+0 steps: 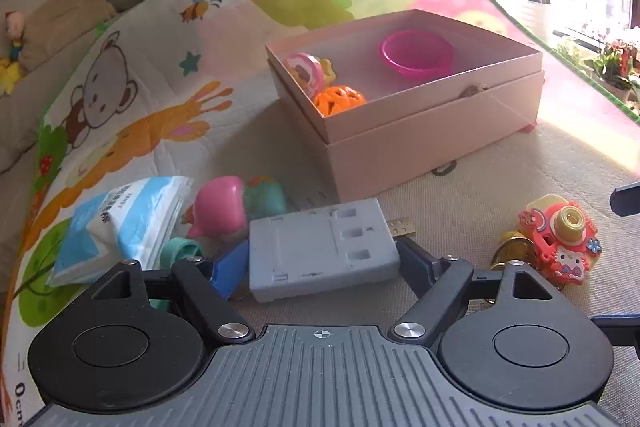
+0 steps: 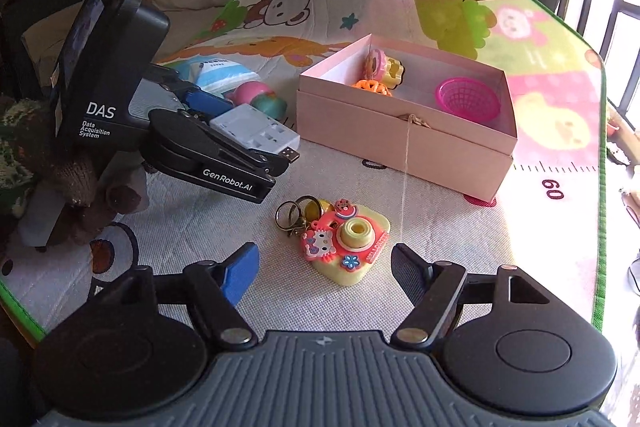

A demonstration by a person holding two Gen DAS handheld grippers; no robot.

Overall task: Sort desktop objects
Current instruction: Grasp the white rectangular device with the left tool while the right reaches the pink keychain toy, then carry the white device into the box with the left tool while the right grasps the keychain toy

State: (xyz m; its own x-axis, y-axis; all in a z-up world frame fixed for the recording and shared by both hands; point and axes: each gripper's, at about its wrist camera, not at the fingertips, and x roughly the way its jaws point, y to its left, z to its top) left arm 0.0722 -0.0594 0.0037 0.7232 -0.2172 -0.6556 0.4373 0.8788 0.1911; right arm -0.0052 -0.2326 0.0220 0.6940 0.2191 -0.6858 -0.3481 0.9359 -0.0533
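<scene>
Pickup step in hand. Left hand-held gripper [image 1: 324,263] brackets the grey battery charger [image 1: 320,251] on the play mat [image 1: 460,195], grip unconfirmed. Right hand-held gripper [image 2: 325,269], released, flanks the toy camera [image 2: 346,239]. Next: clench, lift into pink box [image 1: 420,131].

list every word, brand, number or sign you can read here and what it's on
"DAS", "Data Acquisition System": back of the left gripper body.
"GenRobot.AI": that gripper's side arm.
"60": beside ruler marks on the play mat.
"HELLO KITTY", tiny, partly legible: toy camera.
Print on the tissue pack: too blurred to read.
</scene>
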